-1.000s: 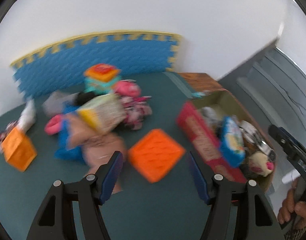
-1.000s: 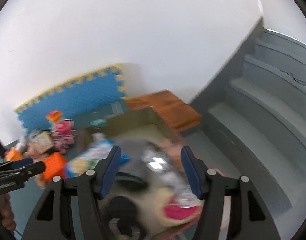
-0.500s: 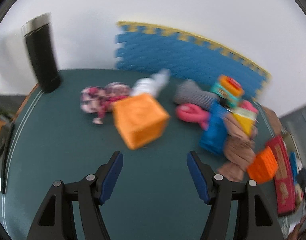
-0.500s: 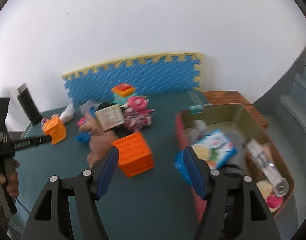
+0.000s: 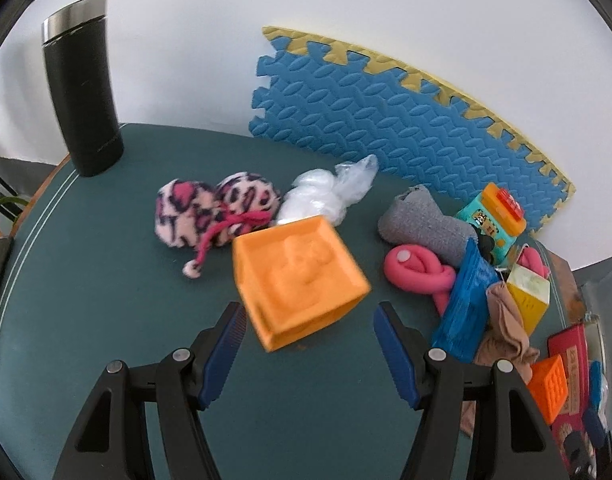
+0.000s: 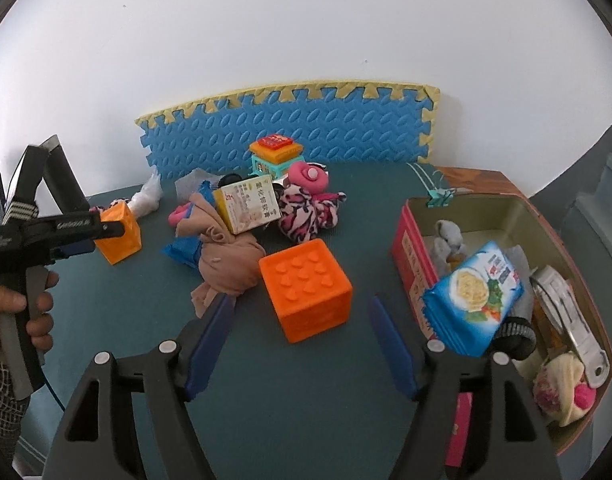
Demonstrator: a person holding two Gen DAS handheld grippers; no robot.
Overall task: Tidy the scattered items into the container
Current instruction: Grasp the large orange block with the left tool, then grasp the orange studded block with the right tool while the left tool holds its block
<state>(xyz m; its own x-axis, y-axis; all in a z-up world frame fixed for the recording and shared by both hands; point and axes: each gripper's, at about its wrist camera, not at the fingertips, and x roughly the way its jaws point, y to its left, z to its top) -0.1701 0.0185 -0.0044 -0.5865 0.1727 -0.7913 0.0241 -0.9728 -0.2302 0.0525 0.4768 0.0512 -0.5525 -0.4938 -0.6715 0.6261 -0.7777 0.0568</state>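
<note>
Bare mat [image 6: 306, 420] fronts both empty grippers: left gripper [image 5: 309, 334] agape, right gripper [image 6: 302, 330] opening.

We find the right gripper [image 6: 300, 344] no longer over the container [image 6: 406, 240]: the grey plush it carried a second ago is gone from its jaws, which are opening with nothing between them, and the studded orange cube [image 6: 306, 288] left of the container now lies ahead of them. The left gripper [image 5: 308, 346] has swung away from the container and now faces the pale orange cube [image 5: 298, 276], far left of the container.
</note>
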